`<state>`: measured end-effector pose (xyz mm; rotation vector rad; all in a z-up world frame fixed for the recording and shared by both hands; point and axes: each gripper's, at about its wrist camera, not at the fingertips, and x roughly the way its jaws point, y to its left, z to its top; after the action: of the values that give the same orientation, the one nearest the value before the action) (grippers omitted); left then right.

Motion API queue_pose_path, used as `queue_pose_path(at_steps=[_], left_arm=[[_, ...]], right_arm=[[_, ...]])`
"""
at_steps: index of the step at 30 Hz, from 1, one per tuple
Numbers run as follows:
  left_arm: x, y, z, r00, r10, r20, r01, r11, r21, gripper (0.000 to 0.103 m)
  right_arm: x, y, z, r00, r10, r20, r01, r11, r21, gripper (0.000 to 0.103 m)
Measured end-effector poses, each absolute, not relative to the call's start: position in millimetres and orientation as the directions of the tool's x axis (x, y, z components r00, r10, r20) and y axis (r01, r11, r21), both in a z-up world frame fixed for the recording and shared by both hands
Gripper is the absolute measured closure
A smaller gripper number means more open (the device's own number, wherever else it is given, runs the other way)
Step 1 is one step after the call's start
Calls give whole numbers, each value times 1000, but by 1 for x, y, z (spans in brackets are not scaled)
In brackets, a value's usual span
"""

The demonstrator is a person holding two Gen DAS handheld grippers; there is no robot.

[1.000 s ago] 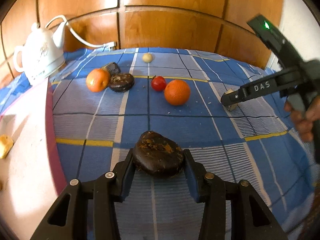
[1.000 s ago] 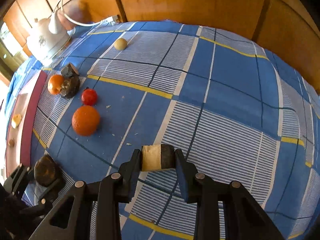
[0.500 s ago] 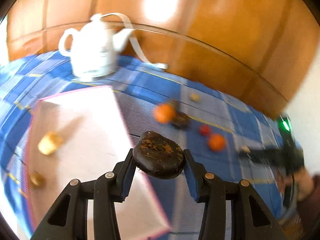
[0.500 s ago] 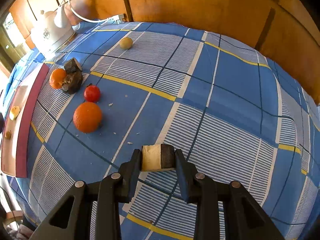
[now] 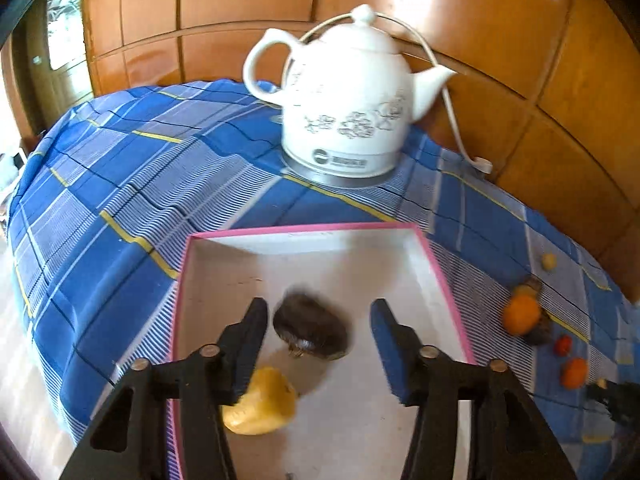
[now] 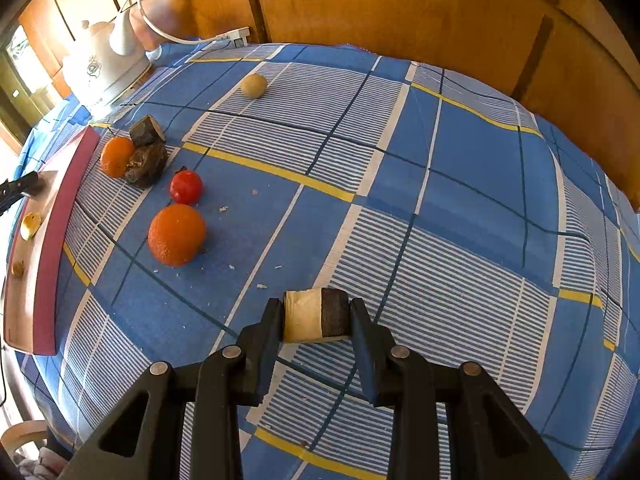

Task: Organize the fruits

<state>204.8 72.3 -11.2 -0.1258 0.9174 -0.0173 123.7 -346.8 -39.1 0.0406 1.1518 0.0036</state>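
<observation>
My left gripper [image 5: 318,334] hangs over the white, pink-rimmed tray [image 5: 304,231], its jaws opening. A dark brown fruit [image 5: 310,330], blurred, sits between them, free of both pads. A yellow fruit [image 5: 266,404] lies in the tray under the left finger. My right gripper [image 6: 316,320] is shut on a cut piece [image 6: 314,316] with a pale face and dark rind, just above the blue checked cloth. On the cloth lie a large orange [image 6: 176,234], a red tomato [image 6: 186,187], a second orange [image 6: 116,156] against dark fruit pieces [image 6: 146,160], and a pale round fruit [image 6: 253,85].
A white electric kettle [image 5: 348,112] with its cord stands behind the tray, against the wooden wall. In the right wrist view the tray [image 6: 48,240] runs along the cloth's left edge, holding two small yellow bits. Crumbs dot the cloth around the large orange.
My left gripper swung left from over the cloth to above the tray, and its jaws parted from the dark fruit. The right gripper kept still with the cut piece.
</observation>
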Motion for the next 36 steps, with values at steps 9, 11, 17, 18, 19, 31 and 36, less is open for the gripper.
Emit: queue_pose_path(at_steps=[9, 11, 17, 18, 19, 31, 36], left_arm=[[161, 68, 5, 648, -26, -761, -83, 991, -105, 38], [145, 64, 9, 663, -22, -749, -82, 991, -102, 38], [98, 54, 13, 677, -14, -736, -73, 994, -85, 38], [91, 52, 14, 682, -15, -731, -70, 994, -86, 38], [85, 51, 15, 686, -18, -727, -67, 994, -87, 38], [46, 38, 15, 692, -37, -721, -30, 996, -80, 37], [40, 37, 13, 688, -44, -724, -18, 997, -77, 36]], right_arm=[[125, -347, -40, 406, 17, -914, 14, 1000, 25, 69], [125, -346, -40, 406, 14, -914, 13, 1000, 21, 69], [124, -344, -40, 407, 4, -913, 10, 1000, 9, 69], [124, -344, -40, 407, 3, -913, 11, 1000, 9, 69], [124, -344, -40, 408, 2, -913, 12, 1000, 8, 69], [122, -338, -41, 417, -15, -909, 6, 1000, -14, 69], [122, -338, -41, 417, -10, -909, 6, 1000, -8, 69]])
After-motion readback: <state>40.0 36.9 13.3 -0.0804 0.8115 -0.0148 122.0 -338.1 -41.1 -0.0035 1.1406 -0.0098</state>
